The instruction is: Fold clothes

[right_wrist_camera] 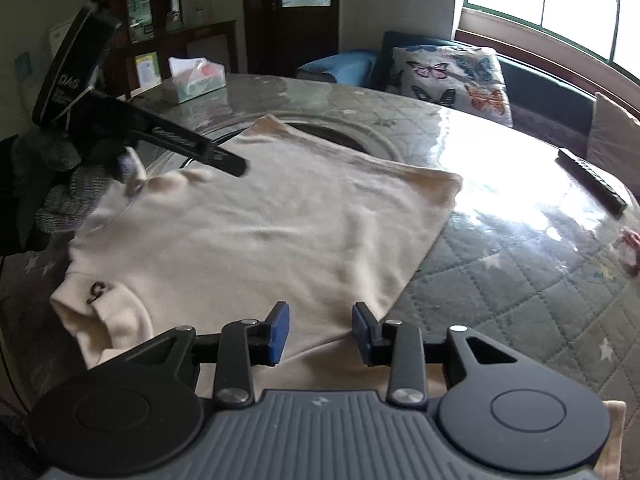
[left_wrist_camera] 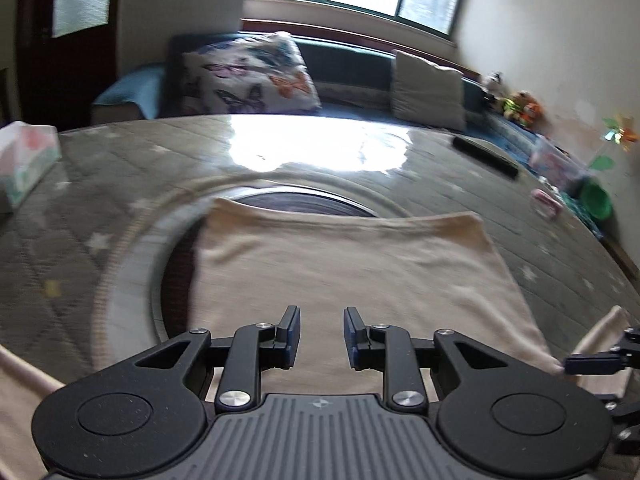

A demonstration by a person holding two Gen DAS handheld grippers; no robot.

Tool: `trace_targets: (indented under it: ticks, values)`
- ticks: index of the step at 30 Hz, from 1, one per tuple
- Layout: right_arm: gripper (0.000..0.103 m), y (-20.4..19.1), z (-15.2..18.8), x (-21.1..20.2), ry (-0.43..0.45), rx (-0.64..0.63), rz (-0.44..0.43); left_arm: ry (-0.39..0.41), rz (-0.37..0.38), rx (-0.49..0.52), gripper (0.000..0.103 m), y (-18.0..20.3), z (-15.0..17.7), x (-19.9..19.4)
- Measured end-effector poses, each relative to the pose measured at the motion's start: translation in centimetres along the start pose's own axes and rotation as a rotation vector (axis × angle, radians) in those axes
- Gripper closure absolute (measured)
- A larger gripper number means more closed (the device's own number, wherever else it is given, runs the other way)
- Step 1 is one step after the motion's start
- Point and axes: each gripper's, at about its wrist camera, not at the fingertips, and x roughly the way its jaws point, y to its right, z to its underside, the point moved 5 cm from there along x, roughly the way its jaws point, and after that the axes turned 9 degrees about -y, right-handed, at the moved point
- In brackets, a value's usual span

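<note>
A cream garment (left_wrist_camera: 340, 264) lies folded flat on the glass-topped table (left_wrist_camera: 100, 184). In the right wrist view the garment (right_wrist_camera: 260, 232) shows a small dark logo at its near left corner. My left gripper (left_wrist_camera: 322, 336) hovers over the garment's near part, and only the flat cloth underneath shows in the gap between its fingers. From the right wrist view the left gripper (right_wrist_camera: 236, 166) reaches in from the upper left above the cloth, blurred. My right gripper (right_wrist_camera: 320, 332) stands over the near right edge with its pads apart and nothing pinched. The left wrist view catches the right gripper (left_wrist_camera: 592, 362) at the garment's right corner.
A tissue box (right_wrist_camera: 196, 78) stands at the table's far left. A black remote (right_wrist_camera: 592, 182) lies at the far right, with a small pink item (right_wrist_camera: 630, 250) near it. Grey clothing (right_wrist_camera: 68, 196) is piled at the left. A sofa with cushions (left_wrist_camera: 252, 74) runs behind the table.
</note>
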Motion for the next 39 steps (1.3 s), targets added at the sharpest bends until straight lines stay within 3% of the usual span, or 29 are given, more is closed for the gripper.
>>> trace_targets:
  ticks: [4, 10, 25, 32, 39]
  values:
    - [0.068, 1.3, 0.4, -0.5, 0.009, 0.052, 0.031, 0.001, -0.04, -0.025, 0.077, -1.7, 0.2, -0.4]
    - [0.068, 4.5, 2.6, -2.4, 0.025, 0.166, 0.109, 0.027, -0.027, -0.004, 0.073, -1.1, 1.9, -2.5]
    - [0.061, 12.4, 11.5, -6.2, 0.07, 0.526, 0.351, 0.023, 0.128, 0.191, 0.052, 9.1, 7.1, -4.6]
    - [0.06, 14.2, 13.2, -6.9, 0.121, 0.618, 0.403, 0.003, 0.152, 0.247, 0.05, 12.0, 8.3, -4.3]
    - [0.062, 14.4, 13.6, -6.4, 0.136, 0.635, 0.378, -0.016, 0.145, 0.274, 0.05, 13.2, 9.3, -3.9]
